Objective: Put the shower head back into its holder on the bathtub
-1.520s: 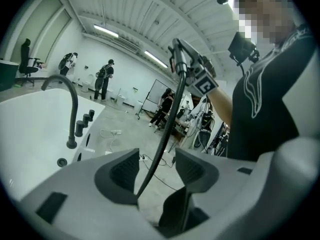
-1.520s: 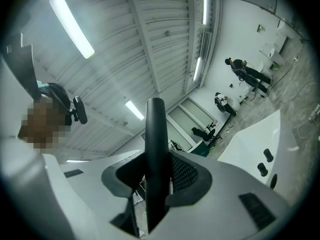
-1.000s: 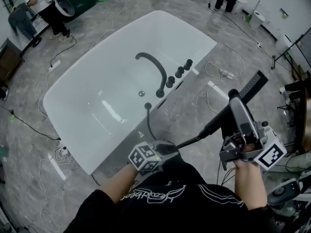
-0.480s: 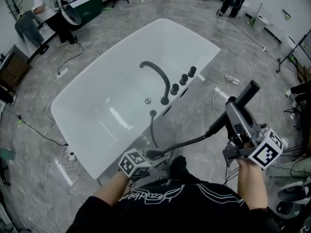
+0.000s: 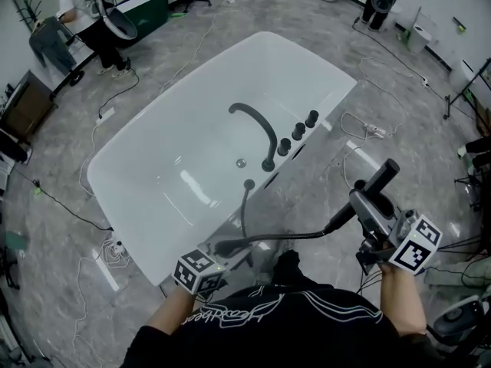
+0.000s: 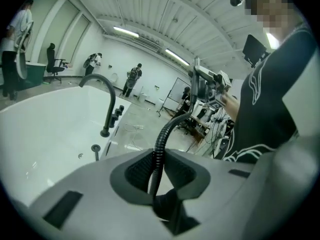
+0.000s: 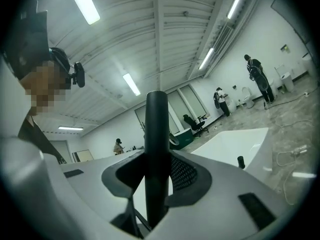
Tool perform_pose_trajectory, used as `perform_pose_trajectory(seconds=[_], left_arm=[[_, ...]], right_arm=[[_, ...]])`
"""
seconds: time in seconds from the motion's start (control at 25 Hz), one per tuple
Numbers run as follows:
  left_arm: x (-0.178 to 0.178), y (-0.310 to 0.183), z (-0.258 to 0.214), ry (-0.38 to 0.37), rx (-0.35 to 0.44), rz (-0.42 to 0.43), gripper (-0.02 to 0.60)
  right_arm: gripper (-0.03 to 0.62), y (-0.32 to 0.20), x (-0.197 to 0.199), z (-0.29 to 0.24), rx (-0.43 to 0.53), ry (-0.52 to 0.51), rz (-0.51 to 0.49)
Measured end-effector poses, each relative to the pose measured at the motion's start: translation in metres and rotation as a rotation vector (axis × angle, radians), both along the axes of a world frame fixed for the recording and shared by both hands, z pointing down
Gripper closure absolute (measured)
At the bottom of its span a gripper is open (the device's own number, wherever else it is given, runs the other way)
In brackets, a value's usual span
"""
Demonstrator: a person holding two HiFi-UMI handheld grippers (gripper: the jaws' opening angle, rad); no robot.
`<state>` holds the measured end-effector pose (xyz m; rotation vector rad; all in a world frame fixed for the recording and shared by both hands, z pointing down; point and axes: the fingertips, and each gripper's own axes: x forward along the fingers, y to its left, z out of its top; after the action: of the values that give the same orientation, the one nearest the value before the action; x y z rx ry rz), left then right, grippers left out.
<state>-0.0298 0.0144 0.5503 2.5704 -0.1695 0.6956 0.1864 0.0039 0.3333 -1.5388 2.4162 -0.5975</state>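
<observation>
Beside the near long side of the white bathtub (image 5: 176,106), off its rim and well apart from the holder (image 5: 248,183), the black shower head (image 5: 381,176) is gripped by its handle between the jaws of the right gripper (image 5: 365,205). Its ribbed black hose (image 5: 284,238) is pinched in the left gripper (image 6: 157,170), whose jaws have just been closing on it. On the rim beyond the holder, a curved black spout (image 5: 257,121) and three black knobs (image 5: 298,131) are noted.

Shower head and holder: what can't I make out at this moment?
- Shower head spray face: a thin dark bar in the head view, partly behind the right gripper; the right gripper view shows only its shaft.
- Holder on the bathtub rim: a tiny dark dot in the head view; its opening can't be seen.
</observation>
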Motion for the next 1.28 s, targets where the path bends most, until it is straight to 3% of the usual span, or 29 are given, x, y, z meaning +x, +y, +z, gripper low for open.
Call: perform_pose_trajectory(seconds=[0.28, 0.52, 0.92, 1.28], left_arm=[[-0.039, -0.048, -0.045, 0.056, 0.008, -0.214, 0.515], [-0.065, -0.092, -0.096, 0.092, 0.1, -0.327, 0.515], [-0.066, -0.147, -0.188, 0.156, 0.284, -0.403, 0.515], [-0.055, -0.186, -0.276, 0.13, 0.519, -0.386, 0.515]], right_arm=[[0.464, -0.011, -0.027, 0.005, -0.013, 0.04, -0.1], [0.465, -0.023, -0.037, -0.013, 0.047, 0.052, -0.147], [0.467, -0.041, -0.033, -0.047, 0.121, 0.003, -0.18], [0.467, -0.057, -0.029, -0.089, 0.194, -0.043, -0.204]])
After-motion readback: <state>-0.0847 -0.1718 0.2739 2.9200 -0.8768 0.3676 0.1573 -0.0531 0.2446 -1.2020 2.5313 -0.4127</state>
